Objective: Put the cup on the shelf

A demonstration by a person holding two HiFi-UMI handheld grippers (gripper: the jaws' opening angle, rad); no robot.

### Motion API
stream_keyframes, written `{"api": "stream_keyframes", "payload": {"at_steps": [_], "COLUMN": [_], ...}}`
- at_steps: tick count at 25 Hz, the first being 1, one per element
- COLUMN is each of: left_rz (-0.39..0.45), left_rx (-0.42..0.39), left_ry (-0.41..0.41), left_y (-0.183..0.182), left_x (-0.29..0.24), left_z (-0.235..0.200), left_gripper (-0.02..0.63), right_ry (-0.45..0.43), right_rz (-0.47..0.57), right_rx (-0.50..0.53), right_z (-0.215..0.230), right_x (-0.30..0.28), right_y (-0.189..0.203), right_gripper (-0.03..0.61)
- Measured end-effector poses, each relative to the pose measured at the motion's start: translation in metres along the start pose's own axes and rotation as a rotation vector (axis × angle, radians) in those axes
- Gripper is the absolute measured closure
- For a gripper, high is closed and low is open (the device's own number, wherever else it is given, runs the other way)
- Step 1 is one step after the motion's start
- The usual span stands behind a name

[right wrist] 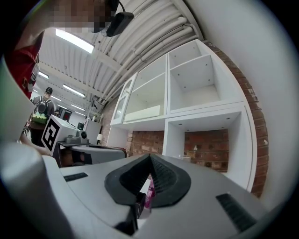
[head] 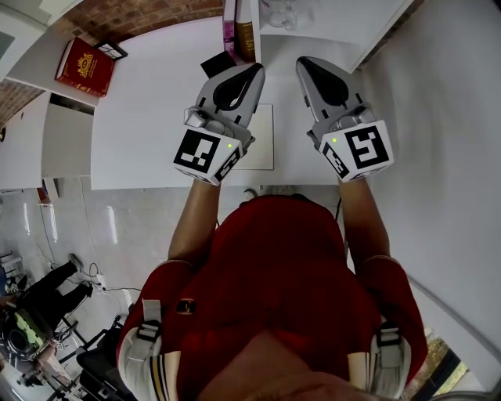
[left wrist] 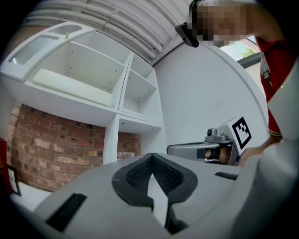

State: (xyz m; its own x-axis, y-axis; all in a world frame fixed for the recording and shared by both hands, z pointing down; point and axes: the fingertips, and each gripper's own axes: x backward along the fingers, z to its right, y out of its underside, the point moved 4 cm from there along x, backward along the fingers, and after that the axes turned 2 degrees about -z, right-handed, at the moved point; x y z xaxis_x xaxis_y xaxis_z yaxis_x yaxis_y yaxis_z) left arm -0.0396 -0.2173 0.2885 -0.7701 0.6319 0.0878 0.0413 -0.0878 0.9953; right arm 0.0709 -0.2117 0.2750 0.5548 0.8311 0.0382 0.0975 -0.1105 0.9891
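Cup (head: 280,14): clear glass, small in all views. It stands upright at the back of the counter (head: 149,102), inside the low brick-backed bay of the white shelf unit (right wrist: 205,109), just R of the divider. Books (head: 239,27) stand on the other side of that divider. Neither tool touches the cup; both are well short of it.

R gripper (right wrist: 149,175): jaws together, nothing held. The pink sliver in the slit looks like a book spine farther off, not a catch.

L gripper (left wrist: 152,175): jaws also closed, empty, only white counter showing past the notch. It sits beside the R gripper and points the same way.

Step, my read: cup is out of hand and parked in the bay. If that bay counts as the shelf, placing looks done and only pull-back remains. If a higher board is meant, next move needs the R jaws opened wide, a reach fwd into the bay and a grip around the glass wall. Then lift clear of the bay's top edge w/o tipping; thin glass, so go gently.
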Motion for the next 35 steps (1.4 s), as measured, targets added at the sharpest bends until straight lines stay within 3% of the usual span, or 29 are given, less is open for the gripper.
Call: {"api": "stream_keyframes", "payload": {"at_steps": [35], "left_rz": [0.005], "left_rx": [0.005], "left_ry": [-0.015], "left_y": [-0.002], "left_x": [0.013], "left_z": [0.010], "left_gripper": [0.608], "right_ry": [0.015], "right_rz": [-0.001], "right_rx": [-0.002], "right_z": [-0.015], "right_x": [0.024], "right_y": [0.011], "right_gripper": [0.581]}}
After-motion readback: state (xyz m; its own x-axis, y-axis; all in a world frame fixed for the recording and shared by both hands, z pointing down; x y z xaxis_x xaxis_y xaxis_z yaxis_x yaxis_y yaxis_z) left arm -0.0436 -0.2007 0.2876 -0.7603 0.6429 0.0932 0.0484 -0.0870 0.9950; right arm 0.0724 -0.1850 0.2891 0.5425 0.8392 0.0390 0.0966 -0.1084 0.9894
